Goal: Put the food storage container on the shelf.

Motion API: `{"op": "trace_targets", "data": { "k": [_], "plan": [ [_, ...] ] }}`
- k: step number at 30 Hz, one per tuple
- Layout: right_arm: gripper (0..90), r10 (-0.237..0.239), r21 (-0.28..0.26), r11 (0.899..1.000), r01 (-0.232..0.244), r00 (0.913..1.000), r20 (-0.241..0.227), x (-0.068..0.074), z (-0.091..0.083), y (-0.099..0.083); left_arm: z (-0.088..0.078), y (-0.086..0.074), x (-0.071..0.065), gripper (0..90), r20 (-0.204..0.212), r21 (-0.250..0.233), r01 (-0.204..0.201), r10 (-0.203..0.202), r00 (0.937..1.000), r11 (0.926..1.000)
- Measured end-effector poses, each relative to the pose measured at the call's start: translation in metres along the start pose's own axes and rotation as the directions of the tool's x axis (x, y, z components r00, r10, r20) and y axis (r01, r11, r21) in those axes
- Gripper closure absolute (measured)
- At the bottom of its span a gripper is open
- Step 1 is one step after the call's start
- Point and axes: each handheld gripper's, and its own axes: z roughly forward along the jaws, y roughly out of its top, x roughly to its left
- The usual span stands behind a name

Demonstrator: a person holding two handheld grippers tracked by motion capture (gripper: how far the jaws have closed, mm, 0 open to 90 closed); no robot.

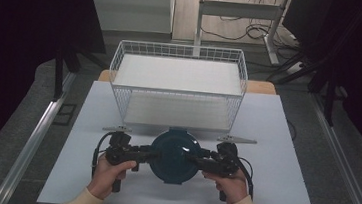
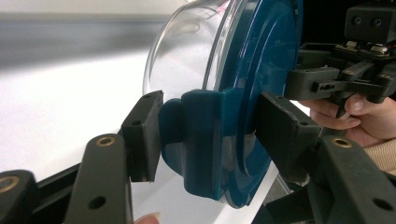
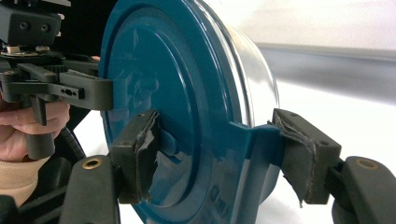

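Observation:
A round container (image 1: 175, 154) with a dark blue lid and a clear body sits at the front middle of the white table (image 1: 274, 156), lid up. My left gripper (image 1: 150, 155) holds its left side and my right gripper (image 1: 197, 160) its right side. In the left gripper view, my left gripper (image 2: 210, 135) is shut on the container (image 2: 233, 79): one pad presses the blue side latch (image 2: 201, 140) and the other the lid's face. In the right gripper view, my right gripper (image 3: 215, 156) is shut on the container (image 3: 187, 70) at its opposite latch (image 3: 254, 154). I cannot tell whether the container rests on the table or is lifted.
A white wire basket (image 1: 178, 81) with two shelves stands just behind the container, open toward the front. A wooden edge (image 1: 263, 87) shows behind it. Dark curtains flank the table, and cables and desk legs (image 1: 256, 29) lie on the floor beyond.

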Motion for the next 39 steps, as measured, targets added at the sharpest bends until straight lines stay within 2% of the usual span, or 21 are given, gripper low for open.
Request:
{"op": "trace_targets", "data": {
  "k": [7,10,19,24,39],
  "plan": [
    [33.9,-0.019,-0.016,1.0,0.019,0.9998,-0.001,0.003,-0.004,0.015,-0.005,0.016,-0.005,43.1,0.004,-0.016,-0.017,0.018,0.9998,0.9997],
    [33.9,-0.042,-0.03,0.999,0.042,0.9991,0.007,0.008,-0.009,0.028,-0.009,0.024,-0.008,43.2,0.008,-0.029,-0.032,0.032,0.9995,0.9991],
    [33.8,-0.07,-0.048,0.996,0.071,0.9975,0.012,0.015,-0.015,0.051,-0.02,0.048,-0.017,43.2,0.005,-0.053,-0.059,0.059,0.9982,0.9969],
    [33.9,-0.094,-0.066,0.993,0.095,0.9955,0.014,0.02,-0.021,0.07,-0.025,0.063,-0.022,43.3,0.004,-0.067,-0.074,0.074,0.9972,0.9951],
    [33.9,-0.116,-0.084,0.99,0.117,0.9932,0.015,0.024,-0.032,0.105,-0.034,0.1,-0.035,43.4,-0.002,-0.082,-0.108,0.108,0.9941,0.9907]
  ]
}}
